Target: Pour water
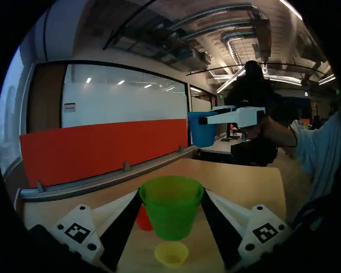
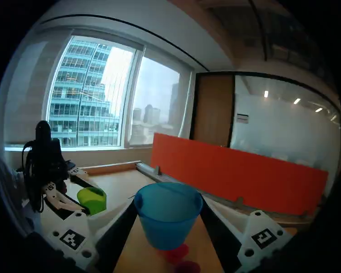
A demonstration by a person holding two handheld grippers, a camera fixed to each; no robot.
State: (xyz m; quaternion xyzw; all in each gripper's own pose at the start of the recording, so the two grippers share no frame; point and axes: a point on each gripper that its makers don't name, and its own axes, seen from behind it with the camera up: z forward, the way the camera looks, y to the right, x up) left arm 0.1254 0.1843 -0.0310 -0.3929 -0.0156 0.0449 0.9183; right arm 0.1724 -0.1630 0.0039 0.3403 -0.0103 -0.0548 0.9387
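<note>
In the left gripper view my left gripper (image 1: 171,214) is shut on a green cup (image 1: 172,212), held upright above the wooden table (image 1: 243,182). A small yellow cup (image 1: 171,254) and a red cup (image 1: 143,219) stand on the table under it. Farther off, the right gripper (image 1: 216,117) holds a blue cup (image 1: 202,128) up in the air. In the right gripper view my right gripper (image 2: 168,223) is shut on that blue cup (image 2: 167,219), upright, with red cups (image 2: 177,253) below it. At the left there, the left gripper (image 2: 68,200) carries the green cup (image 2: 92,199).
An orange partition (image 1: 102,148) runs along the table's far edge with a grey rail (image 1: 116,175) at its foot. A person's sleeve and hand (image 1: 307,145) are at the right. Large windows (image 2: 97,100) lie behind the table's end.
</note>
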